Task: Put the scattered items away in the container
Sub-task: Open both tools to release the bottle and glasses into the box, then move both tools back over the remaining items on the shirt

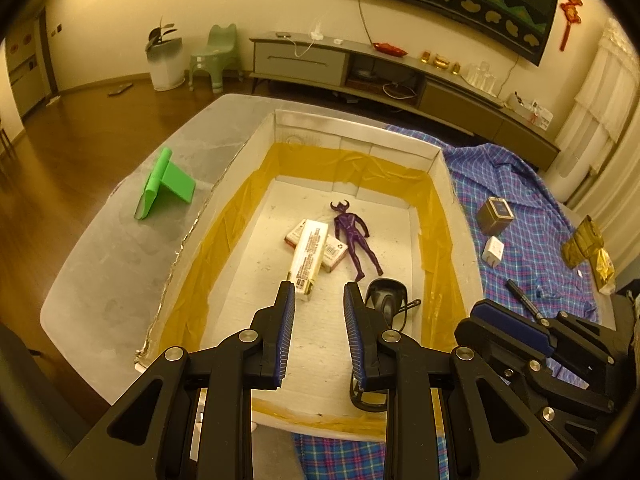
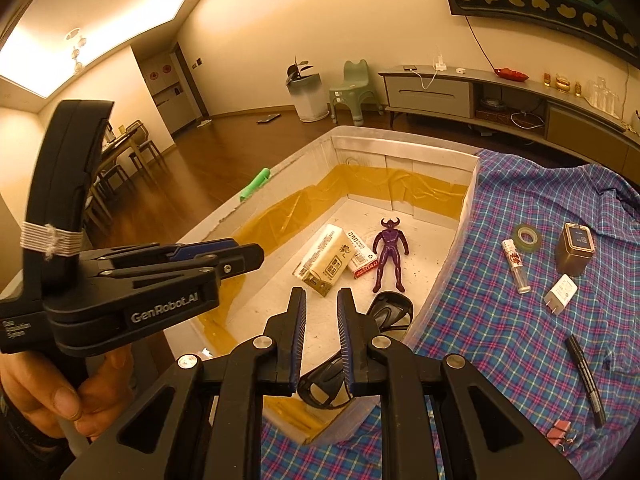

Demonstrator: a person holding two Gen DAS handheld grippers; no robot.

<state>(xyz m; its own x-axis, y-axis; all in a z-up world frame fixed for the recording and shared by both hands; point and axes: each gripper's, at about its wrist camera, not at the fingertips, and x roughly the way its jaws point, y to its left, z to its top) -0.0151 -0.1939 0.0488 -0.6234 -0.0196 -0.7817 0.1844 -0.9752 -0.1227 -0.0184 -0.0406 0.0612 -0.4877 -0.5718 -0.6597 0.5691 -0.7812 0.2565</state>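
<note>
Left wrist view shows my left gripper (image 1: 319,290) with fingers apart and empty over the near end of the white box (image 1: 448,200), which holds a purple figure (image 1: 354,236), a cream carton (image 1: 307,258) lying on a red-and-white packet (image 1: 335,254), and a black object (image 1: 387,300) I cannot identify. Right wrist view shows my right gripper (image 2: 322,298) also apart and empty above that box, while the marker (image 2: 585,376), white charger (image 2: 561,293), small tin (image 2: 576,249), tape roll (image 2: 528,237), small tube (image 2: 516,266) and pink clip (image 2: 559,432) lie on the checked cloth (image 2: 480,340) to the right. I judge the next pick should be the near marker, gripped across its middle and released low inside.
</note>
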